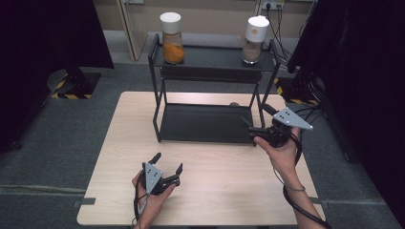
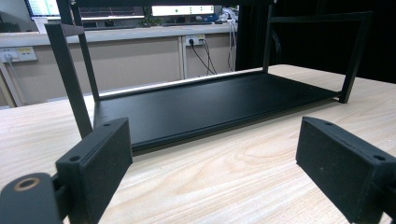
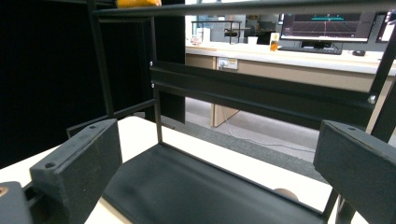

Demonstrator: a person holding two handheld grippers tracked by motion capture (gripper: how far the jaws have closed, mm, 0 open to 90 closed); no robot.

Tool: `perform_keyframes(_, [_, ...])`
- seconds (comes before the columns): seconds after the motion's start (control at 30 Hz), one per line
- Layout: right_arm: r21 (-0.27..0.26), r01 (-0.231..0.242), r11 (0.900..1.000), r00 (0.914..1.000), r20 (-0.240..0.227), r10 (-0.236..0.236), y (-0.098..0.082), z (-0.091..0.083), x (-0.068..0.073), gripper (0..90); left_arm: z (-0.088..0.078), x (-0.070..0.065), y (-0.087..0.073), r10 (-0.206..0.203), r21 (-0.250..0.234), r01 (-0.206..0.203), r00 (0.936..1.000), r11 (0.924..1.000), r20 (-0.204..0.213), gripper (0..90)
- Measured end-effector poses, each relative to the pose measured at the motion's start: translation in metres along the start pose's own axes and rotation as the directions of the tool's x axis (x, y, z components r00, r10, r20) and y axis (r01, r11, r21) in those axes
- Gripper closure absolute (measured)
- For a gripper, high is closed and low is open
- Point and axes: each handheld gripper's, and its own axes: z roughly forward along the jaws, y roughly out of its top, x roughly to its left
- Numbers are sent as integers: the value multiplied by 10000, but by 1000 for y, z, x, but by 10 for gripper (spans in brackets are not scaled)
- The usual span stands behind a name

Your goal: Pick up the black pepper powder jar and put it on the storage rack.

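Note:
A black two-tier rack stands on the far half of the wooden table. On its top shelf are two white-lidded jars: one with orange contents at the left, one with brownish contents at the right. My left gripper rests low on the table in front of the rack, open and empty. In the left gripper view the pads frame the lower shelf. My right gripper is open at the right end of the lower shelf, nothing between its fingers.
A small round brown object lies on the table behind the rack, also seen low past the shelf in the right gripper view. The rack's uprights and crossbar stand close ahead of the right gripper. Grey floor surrounds the table.

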Motion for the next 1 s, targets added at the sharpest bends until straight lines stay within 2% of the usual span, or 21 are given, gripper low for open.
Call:
perform_keyframes(0.33, [276,-291,9992,9995,-94,294,-22,-7,3,14,0,0,0,-23,-18,23,10000,10000,-11,103])
perform_keyframes(1.0, [967,-534,9939,9982,-211,557,-48,-14,7,15,0,-1,0,23,-29,-23,10000,10000,-14,102])
